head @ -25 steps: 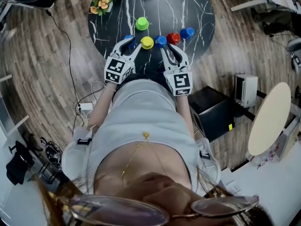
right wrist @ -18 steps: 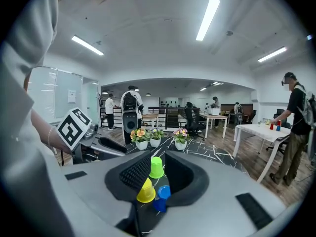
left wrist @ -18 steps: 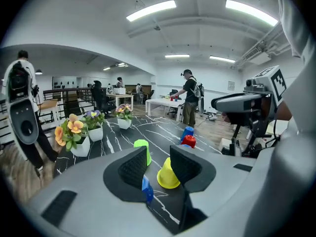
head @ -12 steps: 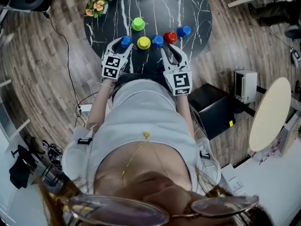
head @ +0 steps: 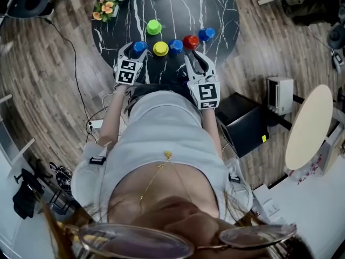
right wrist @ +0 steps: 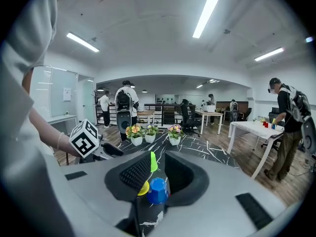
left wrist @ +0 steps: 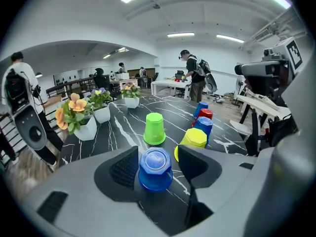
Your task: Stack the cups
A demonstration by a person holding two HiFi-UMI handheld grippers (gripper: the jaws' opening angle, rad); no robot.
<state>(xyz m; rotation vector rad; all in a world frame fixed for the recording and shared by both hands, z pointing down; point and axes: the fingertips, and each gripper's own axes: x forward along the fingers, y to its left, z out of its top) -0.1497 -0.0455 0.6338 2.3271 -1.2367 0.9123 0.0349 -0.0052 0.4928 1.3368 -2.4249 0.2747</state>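
Read the left tongs (left wrist: 158, 168) as spread wide, freshly opened out and lowered toward the surface compared with the earlier head views, both pads clear of the upturned blue faceted plastic cup (left wrist: 155, 171) standing between them. Treat that cup as bracketed, not gripped: resting mouth-down on the black white-veined round surface (head: 178, 9), at the left end of the row, just beside the yellow inverted cup (left wrist: 194, 138). Judge the change as an approach for a pick rather than a release, given the same spacing of these two cups across the earlier head views; hold this loosely, with the blue one half hidden earlier. Read the right tongs (right wrist: 157, 176) as narrowly parted and empty, unmoved over the same span, aimed across the row with a second blue cup (right wrist: 158, 191) beyond the tips. Further out, note the lime-green cup (left wrist: 154, 129) standing alone behind the row, then the red cup (left wrist: 206, 114) and a third blue cup (left wrist: 201, 106) toward the right end, all inverted and separate. Count no stack as started. Expect next a closing on the bracketed cup, a lift, and a placing over a neighbour; keep the pads square to avoid tipping so light a cup.
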